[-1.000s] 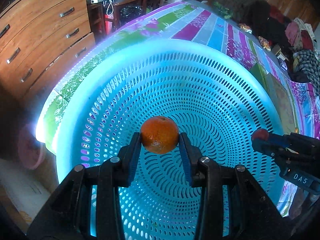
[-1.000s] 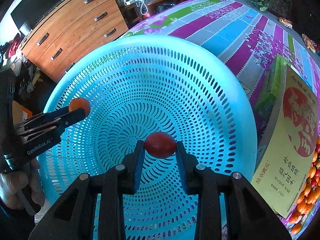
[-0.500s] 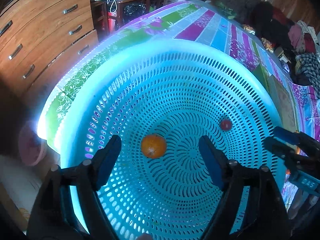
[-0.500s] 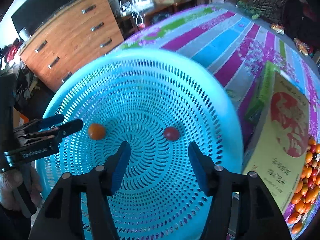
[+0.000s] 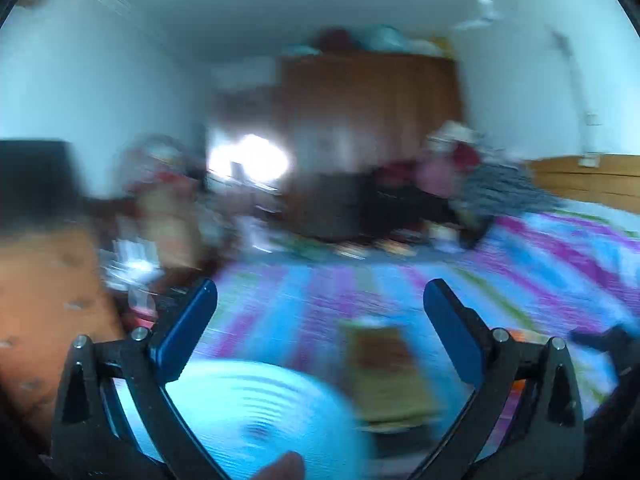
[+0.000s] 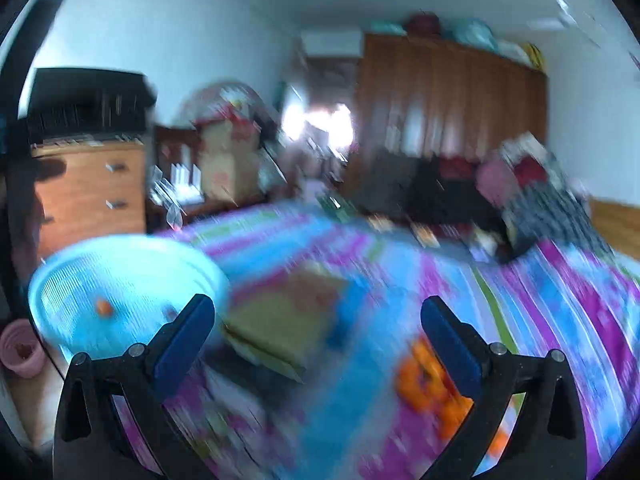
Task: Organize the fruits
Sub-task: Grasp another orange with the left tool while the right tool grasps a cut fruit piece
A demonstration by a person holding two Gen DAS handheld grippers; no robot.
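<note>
Fruit sorting is between picks: left hand-held gripper (image 5: 320, 322) and right hand-held gripper (image 6: 318, 326) are opening, empty (small orange fruit (image 6: 103, 306) in round perforated blue plastic basket (image 6: 60, 280), lower left), blurred orange fruit pile (image 6: 436, 388) ahead next.

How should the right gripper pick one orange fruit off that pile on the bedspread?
Take a fruit at the top edge of the orange pile, across its round sides, coming down from above. Blur hides single fruits. Right gripper jaws are opening, empty.

Both tools — left (image 5: 320, 312), right (image 6: 318, 326) — opening, empty
</note>
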